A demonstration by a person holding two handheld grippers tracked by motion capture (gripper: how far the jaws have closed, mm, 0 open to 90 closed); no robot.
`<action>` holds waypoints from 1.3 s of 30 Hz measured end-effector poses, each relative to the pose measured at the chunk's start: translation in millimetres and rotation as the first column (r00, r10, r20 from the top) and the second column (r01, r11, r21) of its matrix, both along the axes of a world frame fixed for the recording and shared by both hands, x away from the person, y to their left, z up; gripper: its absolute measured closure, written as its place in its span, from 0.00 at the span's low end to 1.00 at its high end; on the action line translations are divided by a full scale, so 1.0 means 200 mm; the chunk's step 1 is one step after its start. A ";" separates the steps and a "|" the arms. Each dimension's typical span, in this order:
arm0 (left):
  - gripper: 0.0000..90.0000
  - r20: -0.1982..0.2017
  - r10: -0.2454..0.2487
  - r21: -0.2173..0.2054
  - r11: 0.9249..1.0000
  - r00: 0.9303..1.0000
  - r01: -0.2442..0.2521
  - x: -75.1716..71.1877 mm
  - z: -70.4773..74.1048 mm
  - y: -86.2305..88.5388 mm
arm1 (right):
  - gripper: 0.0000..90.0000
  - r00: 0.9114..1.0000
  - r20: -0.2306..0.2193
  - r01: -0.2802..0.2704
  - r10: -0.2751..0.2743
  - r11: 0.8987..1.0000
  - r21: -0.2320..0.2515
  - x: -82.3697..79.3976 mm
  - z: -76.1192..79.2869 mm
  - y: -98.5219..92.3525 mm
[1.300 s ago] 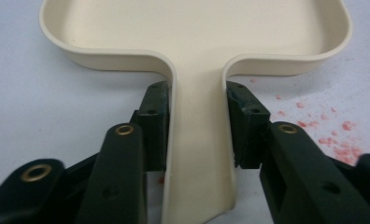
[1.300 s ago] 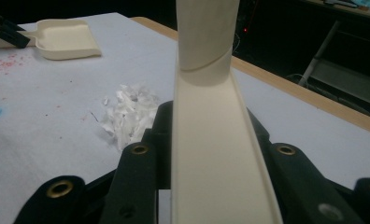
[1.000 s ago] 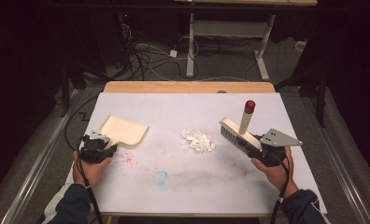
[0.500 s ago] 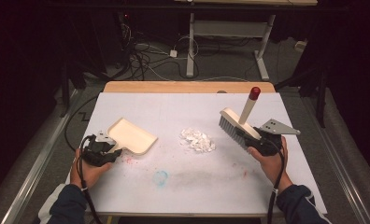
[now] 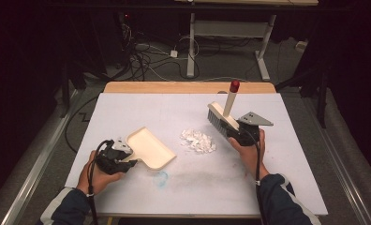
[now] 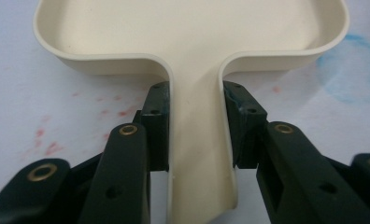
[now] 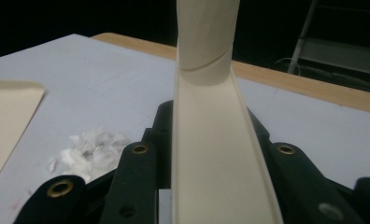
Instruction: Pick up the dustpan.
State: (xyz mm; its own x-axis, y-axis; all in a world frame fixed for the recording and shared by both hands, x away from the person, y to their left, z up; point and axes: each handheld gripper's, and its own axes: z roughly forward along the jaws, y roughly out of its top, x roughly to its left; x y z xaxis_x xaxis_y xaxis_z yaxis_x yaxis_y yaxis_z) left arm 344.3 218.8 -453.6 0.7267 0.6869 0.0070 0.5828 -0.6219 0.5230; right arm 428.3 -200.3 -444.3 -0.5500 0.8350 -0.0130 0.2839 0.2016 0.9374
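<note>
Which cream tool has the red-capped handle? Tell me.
The brush, held in the right claw: a red cap tops its upright handle and bristles hang near the paper scraps. The dustpan in the left claw has none.

A blue smudge (image 5: pixel 161 178) marks the white table (image 5: pixel 127 108); cables (image 5: pixel 141 51) lie beyond.
</note>
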 end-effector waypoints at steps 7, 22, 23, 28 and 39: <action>0.71 -0.026 -0.050 0.000 0.999 0.998 0.050 -0.01 -0.01 -0.06 | 0.75 1.000 -0.023 0.002 -0.003 1.000 -0.013 0.04 -0.06 0.12; 0.71 -0.022 -0.060 0.009 0.998 0.998 0.060 -0.02 -0.01 -0.09 | 0.75 0.993 -0.116 -0.028 0.020 0.997 -0.067 0.03 -0.07 0.16; 0.71 -0.021 -0.064 0.011 0.998 0.998 0.064 -0.02 -0.01 -0.09 | 0.75 0.992 -0.121 -0.027 0.018 0.997 -0.071 0.03 -0.07 0.15; 0.71 -0.018 -0.063 0.010 0.998 0.998 0.063 -0.02 -0.01 -0.09 | 0.75 0.982 -0.191 -0.025 -0.001 0.990 -0.136 0.05 -0.02 0.14; 0.71 -0.019 -0.068 0.009 0.998 0.997 0.068 -0.01 -0.01 -0.09 | 0.76 0.945 -0.328 -0.073 0.020 0.986 -0.149 0.12 0.03 0.08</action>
